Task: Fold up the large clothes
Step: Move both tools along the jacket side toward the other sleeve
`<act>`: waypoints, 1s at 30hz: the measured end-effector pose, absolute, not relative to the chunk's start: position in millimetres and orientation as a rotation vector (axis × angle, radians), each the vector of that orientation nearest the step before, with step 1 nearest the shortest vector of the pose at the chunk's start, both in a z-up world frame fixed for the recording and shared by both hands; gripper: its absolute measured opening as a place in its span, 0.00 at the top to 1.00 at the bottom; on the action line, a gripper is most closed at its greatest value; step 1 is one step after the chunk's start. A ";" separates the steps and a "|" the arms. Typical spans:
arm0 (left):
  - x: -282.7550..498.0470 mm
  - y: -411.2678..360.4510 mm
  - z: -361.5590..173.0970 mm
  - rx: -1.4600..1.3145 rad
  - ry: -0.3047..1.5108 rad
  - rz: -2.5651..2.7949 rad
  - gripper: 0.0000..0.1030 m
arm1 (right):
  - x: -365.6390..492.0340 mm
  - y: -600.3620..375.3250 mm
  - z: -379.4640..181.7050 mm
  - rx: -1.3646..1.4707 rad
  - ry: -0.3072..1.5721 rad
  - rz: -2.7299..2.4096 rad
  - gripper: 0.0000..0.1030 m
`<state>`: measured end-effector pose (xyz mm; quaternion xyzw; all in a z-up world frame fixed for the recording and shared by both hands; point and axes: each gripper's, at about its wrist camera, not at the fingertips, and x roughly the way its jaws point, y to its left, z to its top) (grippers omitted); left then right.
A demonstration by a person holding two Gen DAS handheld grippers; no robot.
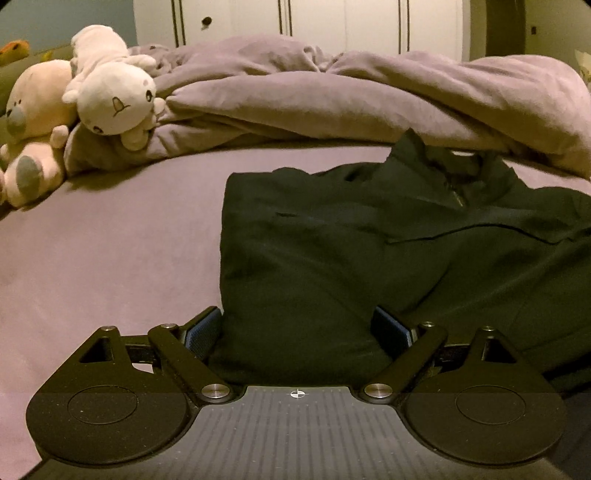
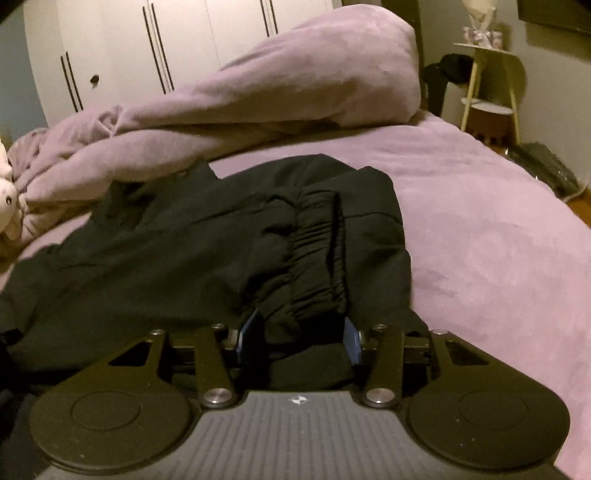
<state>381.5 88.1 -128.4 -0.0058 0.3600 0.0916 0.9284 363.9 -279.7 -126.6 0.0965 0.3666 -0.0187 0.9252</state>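
One black garment (image 1: 332,258), spread on one bed with a lilac sheet (image 1: 110,258). One rumpled lilac duvet (image 1: 332,96), heaped along the far side. Two plush toys at far left: one white (image 1: 114,96), one pale pink with grey paw pads (image 1: 33,122). One orange shape (image 1: 14,48) behind them, too small to identify. One white wardrobe (image 1: 314,22) against the far wall, with several doors, exact number unclear. Two grippers: left gripper (image 1: 297,330) and right gripper (image 2: 297,338), each with two blue-padded fingers. One small side table (image 2: 487,74) at far right, with one dark cloth (image 2: 443,77) draped beside it.
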 end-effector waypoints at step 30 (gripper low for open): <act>57.5 173.4 -106.8 -0.200 1.036 0.091 0.14 | 46.3 -366.7 -103.4 0.475 1.088 0.088 0.54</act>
